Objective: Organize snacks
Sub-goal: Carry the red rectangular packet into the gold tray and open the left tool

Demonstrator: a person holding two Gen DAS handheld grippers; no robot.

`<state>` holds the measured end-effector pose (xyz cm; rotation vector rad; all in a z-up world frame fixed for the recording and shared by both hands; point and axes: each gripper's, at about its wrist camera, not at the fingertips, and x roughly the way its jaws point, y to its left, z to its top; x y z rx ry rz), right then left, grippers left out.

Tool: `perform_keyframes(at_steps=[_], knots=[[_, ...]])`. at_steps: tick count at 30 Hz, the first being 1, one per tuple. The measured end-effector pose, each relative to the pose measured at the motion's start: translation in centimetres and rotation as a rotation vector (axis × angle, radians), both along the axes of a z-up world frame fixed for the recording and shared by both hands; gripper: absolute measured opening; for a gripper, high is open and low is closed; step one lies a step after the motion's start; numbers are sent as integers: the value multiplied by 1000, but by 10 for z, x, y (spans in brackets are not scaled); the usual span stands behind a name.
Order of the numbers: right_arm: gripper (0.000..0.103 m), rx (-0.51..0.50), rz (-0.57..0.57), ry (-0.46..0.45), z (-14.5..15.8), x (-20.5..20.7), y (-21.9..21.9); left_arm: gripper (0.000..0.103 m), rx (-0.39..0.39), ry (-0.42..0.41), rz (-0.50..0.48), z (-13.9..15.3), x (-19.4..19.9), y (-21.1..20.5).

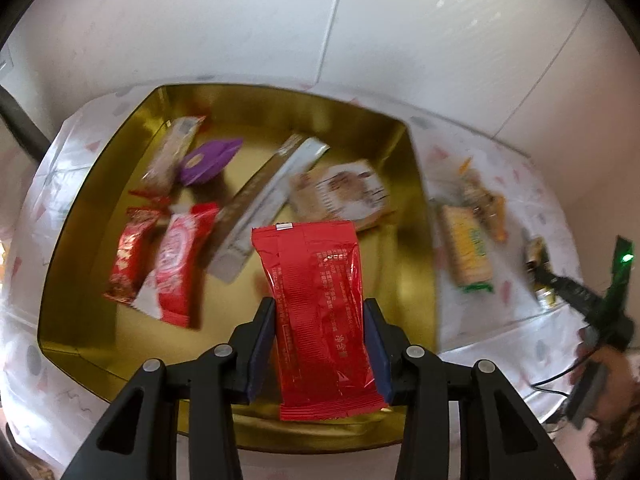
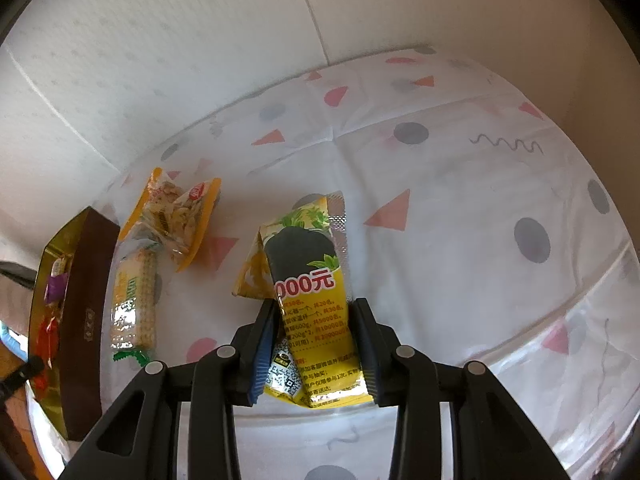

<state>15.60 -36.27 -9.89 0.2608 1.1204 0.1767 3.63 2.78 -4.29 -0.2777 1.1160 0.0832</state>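
Note:
My left gripper (image 1: pixel 320 312) is shut on a red snack packet (image 1: pixel 316 312) and holds it above the near side of a gold box (image 1: pixel 416 216). Several snacks lie in the box: two red packets (image 1: pixel 160 264), a purple one (image 1: pixel 208 160), a long silver stick (image 1: pixel 264 204), a beige packet (image 1: pixel 344 194). My right gripper (image 2: pixel 314 312) is shut on a yellow and black packet (image 2: pixel 312 288) just above the patterned tablecloth (image 2: pixel 440 184). It shows at the right edge of the left wrist view (image 1: pixel 576 292).
On the cloth beside the box lie a green and yellow cracker packet (image 2: pixel 134 300) and an orange-edged nut packet (image 2: pixel 176 212). The box (image 2: pixel 86 320) stands at the left of the right wrist view. White wall panels stand behind the table.

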Motion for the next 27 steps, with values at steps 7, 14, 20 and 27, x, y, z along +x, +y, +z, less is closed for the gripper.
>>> perform_keyframes(at_steps=[7, 14, 20, 27], knots=[[37, 56, -71, -2, 9, -14, -5, 44, 31, 65, -20, -25, 1, 13], [37, 86, -88, -34, 28, -31, 0, 65, 51, 91, -14, -33, 8, 23], [37, 143, -54, -58, 45, -45, 20, 42, -13, 66, 27, -29, 5, 42], [37, 193, 74, -96, 68, -55, 68, 36, 67, 49, -13, -30, 11, 46]])
